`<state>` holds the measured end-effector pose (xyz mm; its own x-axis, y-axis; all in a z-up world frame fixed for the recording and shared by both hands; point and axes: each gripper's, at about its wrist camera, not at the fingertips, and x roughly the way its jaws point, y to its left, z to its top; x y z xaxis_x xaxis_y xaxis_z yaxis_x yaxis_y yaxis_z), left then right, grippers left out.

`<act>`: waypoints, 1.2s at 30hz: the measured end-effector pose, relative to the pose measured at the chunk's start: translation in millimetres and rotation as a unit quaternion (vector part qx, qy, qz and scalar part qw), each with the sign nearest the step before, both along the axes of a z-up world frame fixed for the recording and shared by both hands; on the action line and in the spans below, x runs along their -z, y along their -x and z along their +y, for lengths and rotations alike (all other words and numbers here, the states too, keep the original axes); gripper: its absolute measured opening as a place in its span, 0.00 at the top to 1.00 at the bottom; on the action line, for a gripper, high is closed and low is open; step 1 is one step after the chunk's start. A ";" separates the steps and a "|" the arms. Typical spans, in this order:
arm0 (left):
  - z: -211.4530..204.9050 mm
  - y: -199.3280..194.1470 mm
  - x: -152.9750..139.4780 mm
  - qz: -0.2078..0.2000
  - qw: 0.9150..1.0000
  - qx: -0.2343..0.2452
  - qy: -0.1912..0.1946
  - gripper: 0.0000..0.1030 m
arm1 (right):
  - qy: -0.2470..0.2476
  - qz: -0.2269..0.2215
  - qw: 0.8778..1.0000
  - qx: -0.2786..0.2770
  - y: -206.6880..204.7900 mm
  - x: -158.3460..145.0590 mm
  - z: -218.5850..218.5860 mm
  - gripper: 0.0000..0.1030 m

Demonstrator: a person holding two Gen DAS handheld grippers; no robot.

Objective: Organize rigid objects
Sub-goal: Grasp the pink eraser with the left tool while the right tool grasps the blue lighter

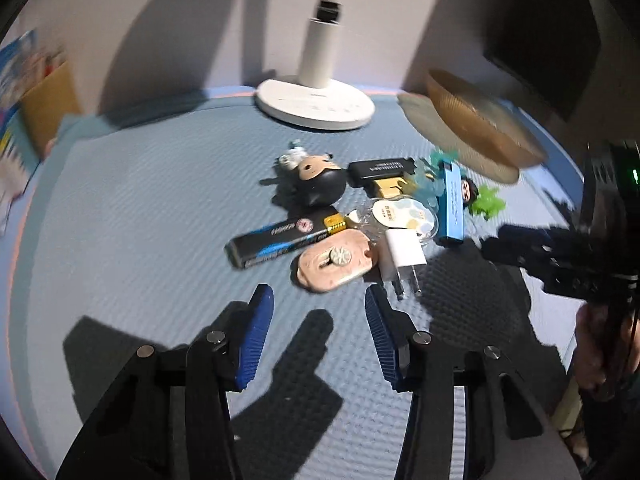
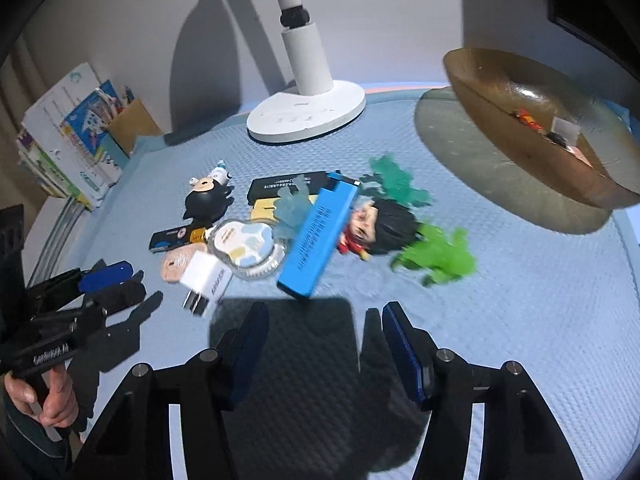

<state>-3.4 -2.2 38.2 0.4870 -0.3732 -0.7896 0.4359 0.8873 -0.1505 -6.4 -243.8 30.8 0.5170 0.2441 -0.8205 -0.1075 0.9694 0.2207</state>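
We see the clutter gathered mid-bench on the blue textured mat, ahead of both sets of jaws. In the left wrist view the pink oval piece and the white plug adapter lie just beyond the left gripper, whose jaws are spread and hold nothing. In the right wrist view the blue box lies tilted, its near end just beyond the right gripper, whose jaws are likewise spread and empty.

Outward from there we find the long black box, with blue lettering too blurred for us to read, a round clear-cased pad, a black-haired figurine head, a green plastic toy, a black round-headed figure and a black flat box whose white print is illegible.

Toward the far edge stands a white lamp base; at the far right corner sits an amber bowl. Books stand at the left edge.
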 end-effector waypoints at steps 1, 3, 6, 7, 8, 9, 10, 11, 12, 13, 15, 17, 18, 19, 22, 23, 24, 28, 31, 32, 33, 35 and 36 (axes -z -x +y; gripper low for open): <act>-3.4 -3.1 1.5 0.000 1.000 0.011 -0.008 0.56 | 0.003 0.008 1.000 0.006 -5.5 3.4 5.2 0.44; -9.9 -10.4 8.1 0.009 0.999 0.038 -0.016 0.56 | -0.003 0.015 1.000 0.018 -10.8 8.0 9.6 0.44; -17.2 -20.9 18.1 0.016 0.998 0.054 -0.037 0.56 | -0.005 0.021 0.999 0.031 -17.6 13.9 15.5 0.44; -18.7 -23.8 19.6 0.015 0.998 0.058 -0.035 0.56 | 0.003 0.017 0.999 0.038 -19.4 14.5 18.6 0.44; -19.3 -26.5 19.3 0.012 0.998 0.063 -0.030 0.56 | 0.011 0.015 0.999 0.041 -19.9 14.7 21.4 0.44; -20.7 -30.1 19.1 0.013 0.997 0.066 -0.024 0.56 | 0.018 0.013 0.999 0.045 -21.4 14.4 23.6 0.44; -22.7 -33.2 18.5 0.014 0.997 0.068 -0.019 0.56 | 0.030 0.010 0.998 0.051 -23.9 14.8 27.0 0.43; -25.7 -35.2 19.3 0.014 0.997 0.069 -0.018 0.56 | 0.037 0.009 0.998 0.055 -25.9 15.4 29.6 0.43; -30.2 -36.3 20.5 0.011 0.997 0.071 -0.019 0.56 | 0.045 0.007 0.997 0.059 -27.8 15.6 31.7 0.43; -33.2 -36.1 20.6 0.007 0.997 0.071 -0.022 0.56 | 0.054 0.005 0.997 0.062 -29.6 15.8 34.5 0.43; -39.6 -32.2 20.9 -0.005 0.997 0.071 -0.034 0.57 | 0.072 0.000 0.995 0.065 -30.8 16.7 39.2 0.44; -43.8 -30.2 21.9 -0.014 0.997 0.068 -0.042 0.66 | 0.087 -0.008 0.994 0.063 -29.1 16.3 40.3 0.54; -42.9 -28.0 21.3 -0.015 0.997 0.066 -0.041 0.67 | 0.091 -0.013 0.994 0.056 -27.0 15.4 39.8 0.66; -40.5 -24.5 20.3 -0.013 0.997 0.061 -0.035 0.68 | 0.090 -0.015 0.994 0.051 -25.6 14.6 38.3 0.75; -30.5 -12.0 17.8 -0.005 0.999 0.040 -0.012 0.68 | 0.068 -0.014 0.997 0.033 -13.0 12.7 27.2 0.77; -26.6 -7.2 16.5 -0.004 0.999 0.033 -0.006 0.68 | 0.062 -0.014 0.998 0.026 -6.8 12.3 22.5 0.77; -22.2 -0.3 15.1 -0.004 1.000 0.026 0.000 0.68 | 0.056 -0.013 0.998 0.020 -1.5 12.3 18.8 0.77; -8.6 29.2 13.8 0.003 1.000 0.002 0.008 0.68 | 0.032 -0.013 0.999 -0.030 30.5 9.3 2.5 0.77; -5.8 41.2 18.4 0.008 1.000 -0.007 -0.002 0.68 | 0.059 -0.020 0.996 -0.058 58.6 7.8 -6.3 0.77; -5.6 44.8 21.1 0.009 1.000 -0.010 -0.006 0.68 | 0.065 -0.018 0.996 -0.062 63.4 8.5 -8.3 0.77; -6.0 45.4 22.3 0.009 1.000 -0.013 -0.008 0.68 | 0.069 -0.013 0.995 -0.067 66.6 9.9 -9.3 0.77; -7.9 47.2 22.8 0.004 1.000 -0.021 -0.013 0.67 | 0.075 0.000 0.994 -0.073 70.4 13.5 -10.3 0.75; -9.8 47.6 22.6 0.004 1.000 -0.025 -0.018 0.66 | 0.075 -0.001 0.995 -0.066 71.1 12.9 -11.4 0.71</act>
<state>-51.0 -12.0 15.6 0.4973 -0.3203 -0.8063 0.3898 0.9128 -0.1221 -77.5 -255.3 17.8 0.4905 0.1854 -0.8515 -0.2373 0.9686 0.0743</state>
